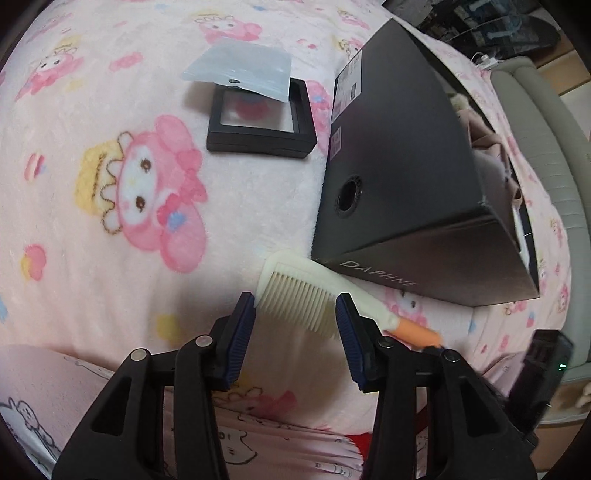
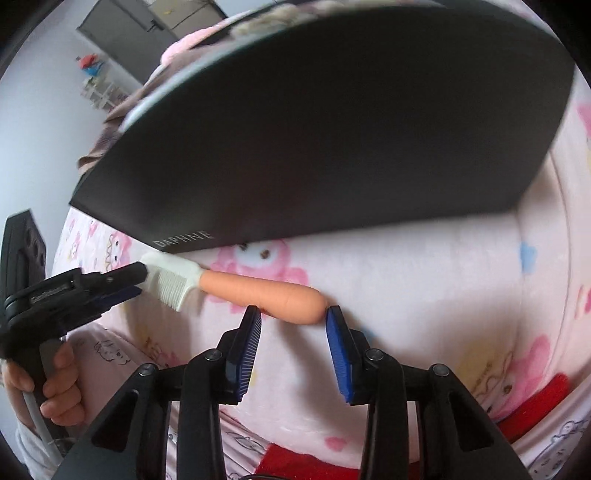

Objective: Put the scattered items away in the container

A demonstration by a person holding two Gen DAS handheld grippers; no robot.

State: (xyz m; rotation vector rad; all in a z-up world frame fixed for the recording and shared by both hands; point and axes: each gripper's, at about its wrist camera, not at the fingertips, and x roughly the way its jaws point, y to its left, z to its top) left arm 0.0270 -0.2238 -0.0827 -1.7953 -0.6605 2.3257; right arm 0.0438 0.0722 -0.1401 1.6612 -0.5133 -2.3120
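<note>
A cream comb [image 1: 299, 291] with an orange handle [image 2: 266, 291] lies on the pink blanket beside a black DAPHNE box [image 1: 399, 184], the open container. My left gripper [image 1: 295, 314] is open, its fingers on either side of the comb's teeth. My right gripper [image 2: 293, 317] is open, its fingertips at the handle's end. In the right wrist view the left gripper [image 2: 129, 284] reaches the comb's head [image 2: 170, 277] from the left. A black display case [image 1: 258, 118] with a red item inside and a pale blue pouch [image 1: 240, 70] on it lie farther back.
The cartoon-print pink blanket [image 1: 110, 221] covers the bed. Pinkish-brown cloth [image 1: 491, 136] sits inside the box. A grey padded edge [image 1: 546, 147] runs along the right. A grey cabinet [image 2: 147, 26] stands in the room behind.
</note>
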